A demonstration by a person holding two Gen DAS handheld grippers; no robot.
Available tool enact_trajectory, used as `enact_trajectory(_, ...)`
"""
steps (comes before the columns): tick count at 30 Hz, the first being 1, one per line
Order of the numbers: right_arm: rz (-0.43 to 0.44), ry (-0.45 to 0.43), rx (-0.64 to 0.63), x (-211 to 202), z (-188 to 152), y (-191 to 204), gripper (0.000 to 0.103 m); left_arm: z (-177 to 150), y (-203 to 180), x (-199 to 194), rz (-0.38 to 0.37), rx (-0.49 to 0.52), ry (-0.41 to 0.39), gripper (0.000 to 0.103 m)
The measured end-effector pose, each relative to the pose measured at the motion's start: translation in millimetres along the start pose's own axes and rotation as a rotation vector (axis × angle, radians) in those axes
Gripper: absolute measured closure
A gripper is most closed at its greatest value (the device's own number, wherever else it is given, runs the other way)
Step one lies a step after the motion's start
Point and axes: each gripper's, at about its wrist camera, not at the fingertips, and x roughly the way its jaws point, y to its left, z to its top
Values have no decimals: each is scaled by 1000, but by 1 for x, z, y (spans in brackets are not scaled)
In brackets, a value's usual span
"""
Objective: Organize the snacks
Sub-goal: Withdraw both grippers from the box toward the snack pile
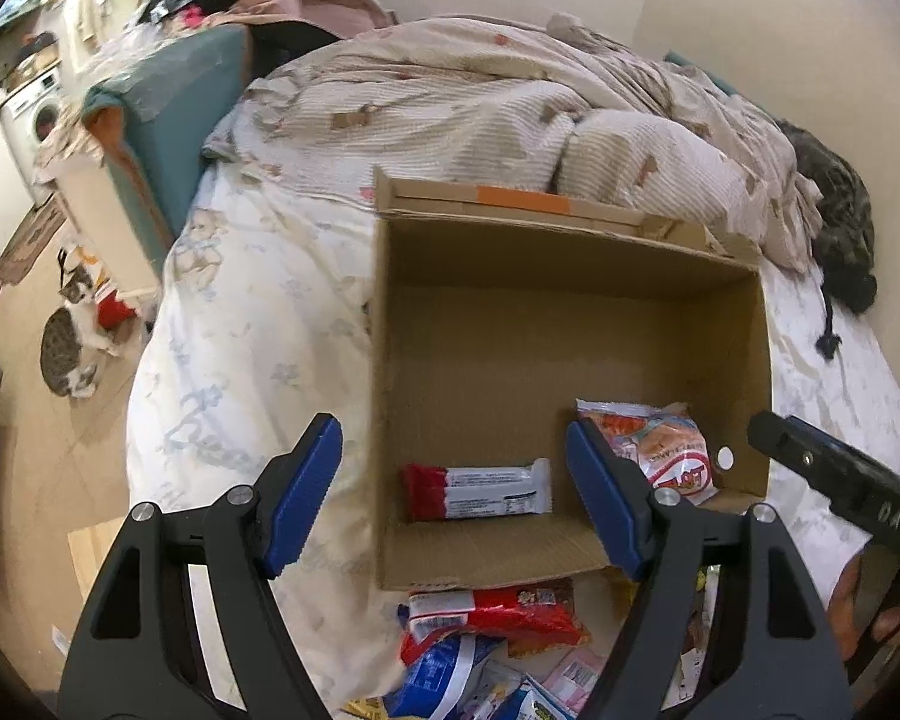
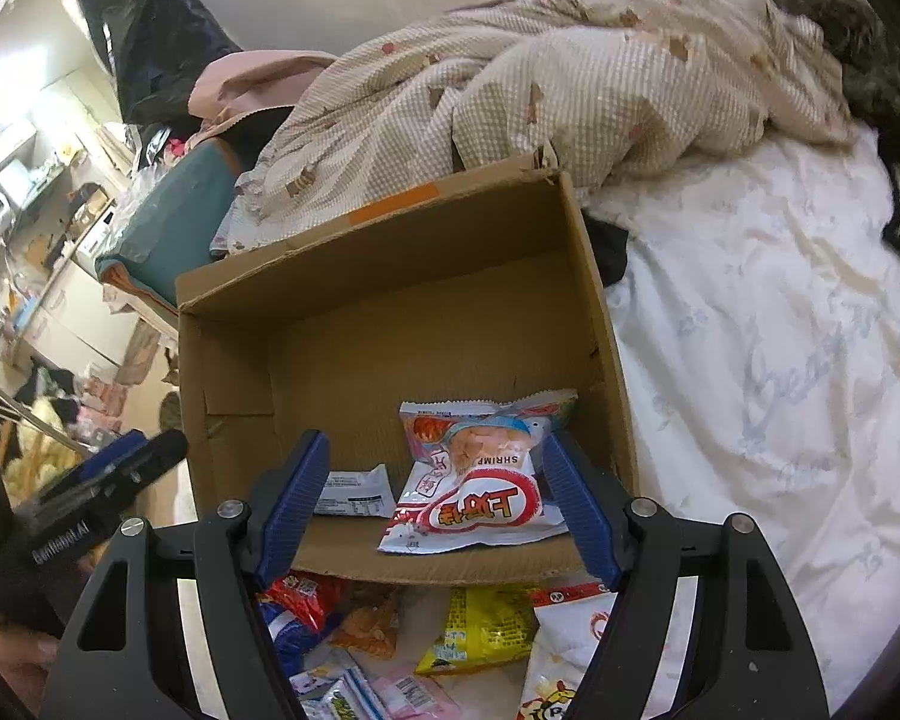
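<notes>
A square, open cardboard box (image 1: 570,324) sits on the bed (image 1: 240,348). Inside lie a flat red-and-white bar (image 1: 477,491) and a crinkly shrimp-chip bag (image 2: 480,480). Both the left hand-held gripper (image 1: 453,495) and the right hand-held gripper (image 2: 435,501) stand wide apart, empty, above them. Glossy loose snacks (image 2: 480,630) lie heaped before the box.

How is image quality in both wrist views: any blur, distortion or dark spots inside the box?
Left wrist: strong fisheye bending, dark corners, box interior dim but the bar is readable. Right wrist: same curvature, shrimp bag sharp and well lit, kitchen lights at far left blown out.
</notes>
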Motion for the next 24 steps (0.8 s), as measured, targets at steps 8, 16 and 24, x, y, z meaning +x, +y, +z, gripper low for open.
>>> enact_trajectory(8,-73,-88,-88,-38,-18,20,22,-2,6,-32,-29,31,-51,29)
enact_trajectory(16,-67,-102,-53,-68,-40,13,22,-16,25,-56,-12,-31,-50,29)
enact_trajectory(24,-63,-84,-38,-84,-65,13,21,-45,19,-73,-34,22,-30,29)
